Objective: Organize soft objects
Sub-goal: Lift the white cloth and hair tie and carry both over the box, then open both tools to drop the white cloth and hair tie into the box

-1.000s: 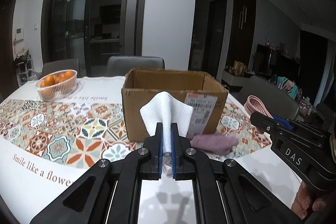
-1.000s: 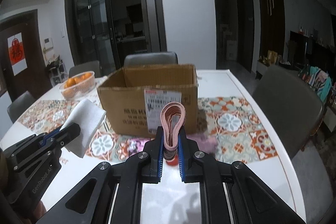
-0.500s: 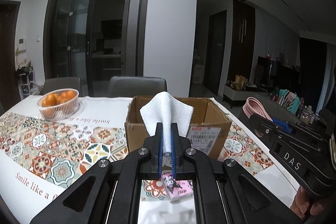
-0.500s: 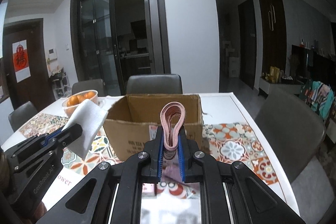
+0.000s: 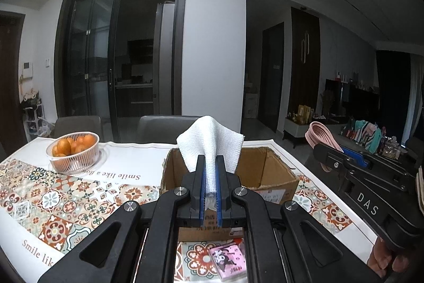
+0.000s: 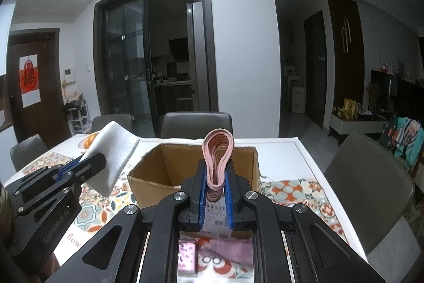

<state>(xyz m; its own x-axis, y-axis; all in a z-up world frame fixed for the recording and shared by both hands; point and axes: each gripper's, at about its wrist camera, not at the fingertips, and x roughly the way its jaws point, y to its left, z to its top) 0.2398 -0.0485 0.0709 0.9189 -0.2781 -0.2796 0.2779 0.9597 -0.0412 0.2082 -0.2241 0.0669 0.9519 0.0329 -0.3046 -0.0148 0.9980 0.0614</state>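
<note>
My left gripper (image 5: 210, 163) is shut on a white woven cloth (image 5: 210, 142), held above the near edge of an open cardboard box (image 5: 267, 171). My right gripper (image 6: 216, 171) is shut on a folded pink band (image 6: 218, 150), also raised in front of the box (image 6: 164, 171). Each gripper shows in the other's view: the right gripper with the pink band (image 5: 322, 134), the left gripper with the white cloth (image 6: 114, 150). A purple cloth (image 6: 225, 252) and a pink packet (image 5: 230, 260) lie on the table before the box.
A white basket of oranges (image 5: 73, 151) stands at the table's far left on a patterned tablecloth (image 5: 53, 198). Grey chairs stand behind the table (image 6: 196, 123) and at its right side (image 6: 371, 177).
Both grippers have risen with their loads, from the level of the box's front to above its rim, so the box interior now shows. The purple cloth and pink packet stay on the table.
</note>
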